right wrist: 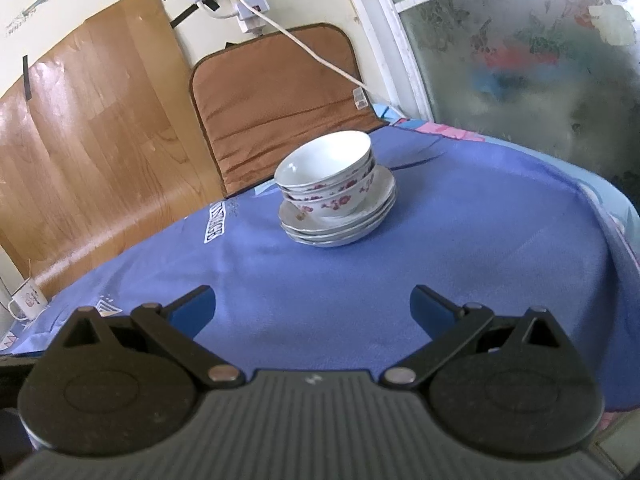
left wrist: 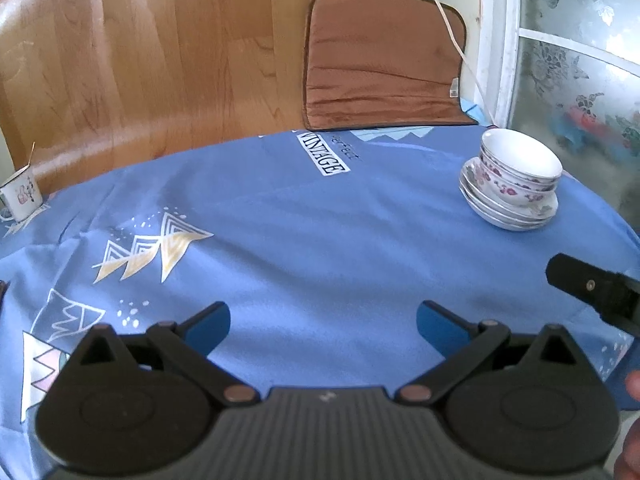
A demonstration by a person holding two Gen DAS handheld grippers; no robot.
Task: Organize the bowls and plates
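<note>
Since the bowls (right wrist: 326, 174) already sit nested on the plates (right wrist: 340, 220), the task looks close to done, or else not yet begun if the pile is meant to be split. That pile stands on the blue cloth (right wrist: 460, 248) toward the table's far side, near the brown cushion (right wrist: 276, 104) and not far from the frosted window (right wrist: 520, 80). In the right view it lies ahead of the right gripper (right wrist: 312, 308) and well apart from it; in the left view it is off to the right, at the far right of the table.

Both tools are spread wide and hold nothing. The left gripper (left wrist: 323, 326) hovers over bare cloth, and a black finger of the other tool shows at its right edge.

The bowls look tilted in the right view, though the fisheye may exaggerate this. I judge that a nudge to the top bowl's rim could slide the nest off the plates. Glazed china is slick, so a pinch on a thin rim may slip. The cloth is loose and creased; dragging a finger across it could pull the pile along with it. A white cable (right wrist: 320, 56) runs down behind the cushion, and a high reach might snag it. A mug (left wrist: 22, 196) at the far left edge is well clear.
</note>
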